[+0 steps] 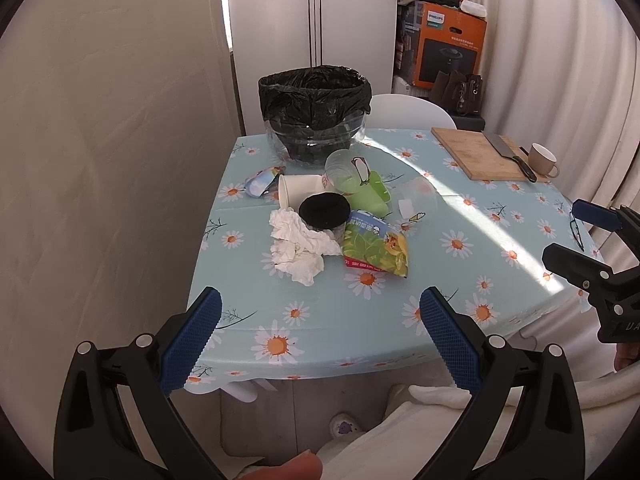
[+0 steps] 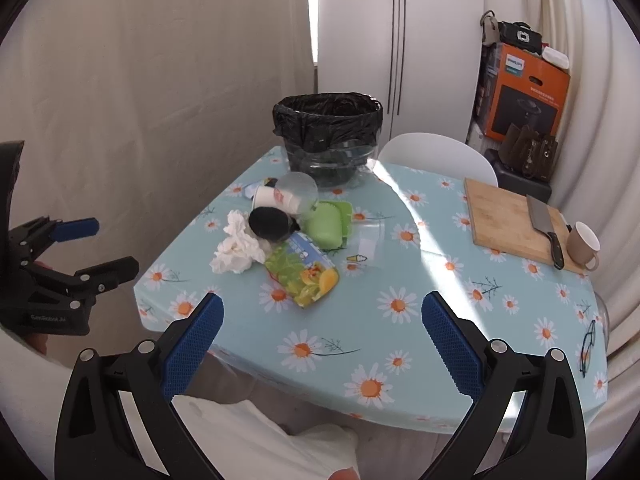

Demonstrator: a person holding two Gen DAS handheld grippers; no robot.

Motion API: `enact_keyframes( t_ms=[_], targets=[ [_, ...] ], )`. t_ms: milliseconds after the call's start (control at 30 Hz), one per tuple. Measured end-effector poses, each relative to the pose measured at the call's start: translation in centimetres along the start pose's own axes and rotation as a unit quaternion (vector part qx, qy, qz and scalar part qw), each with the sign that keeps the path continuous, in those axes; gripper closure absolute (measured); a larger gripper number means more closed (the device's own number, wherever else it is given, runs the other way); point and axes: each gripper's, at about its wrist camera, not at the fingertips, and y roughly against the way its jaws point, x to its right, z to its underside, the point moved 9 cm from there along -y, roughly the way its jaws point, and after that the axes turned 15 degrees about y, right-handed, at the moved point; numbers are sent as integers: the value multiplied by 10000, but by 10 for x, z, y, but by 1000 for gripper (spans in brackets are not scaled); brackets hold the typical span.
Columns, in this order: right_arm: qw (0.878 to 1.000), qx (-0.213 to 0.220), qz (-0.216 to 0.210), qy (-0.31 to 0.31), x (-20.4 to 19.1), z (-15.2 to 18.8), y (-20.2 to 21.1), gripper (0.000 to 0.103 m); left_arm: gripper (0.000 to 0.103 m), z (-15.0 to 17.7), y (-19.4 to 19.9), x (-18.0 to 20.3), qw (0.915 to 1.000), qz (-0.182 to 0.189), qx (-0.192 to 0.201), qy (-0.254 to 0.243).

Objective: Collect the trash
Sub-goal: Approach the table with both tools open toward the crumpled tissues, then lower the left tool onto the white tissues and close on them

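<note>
Both grippers gape wide, empty; only the right wrist view shows the glasses [image 2: 587, 350] whole (near table edge).

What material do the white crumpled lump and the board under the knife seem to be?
White crumpled lump: likely tissue paper, matte, with soft irregular creases. Board: probably bamboo or wood, with a tan, faintly striped, dull surface. The knife lies on it.
</note>
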Motion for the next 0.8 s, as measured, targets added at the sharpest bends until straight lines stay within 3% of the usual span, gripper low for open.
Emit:
enact_keyframes(
  t_ms=[200,500,800],
  targets=[
    [9998,-182,-9,-109,-6,5,-7,8,6,-4,-4,-8,10000,4,-63,-53],
    [9985,-480,15,-265,-8,13,-13,8,6,6,-20,-5,9984,267,-488,-140],
    [9969,-742,-103,-231,2,9,-33,8,6,4,-45,-7,9957,349,-845,148]
  ],
)
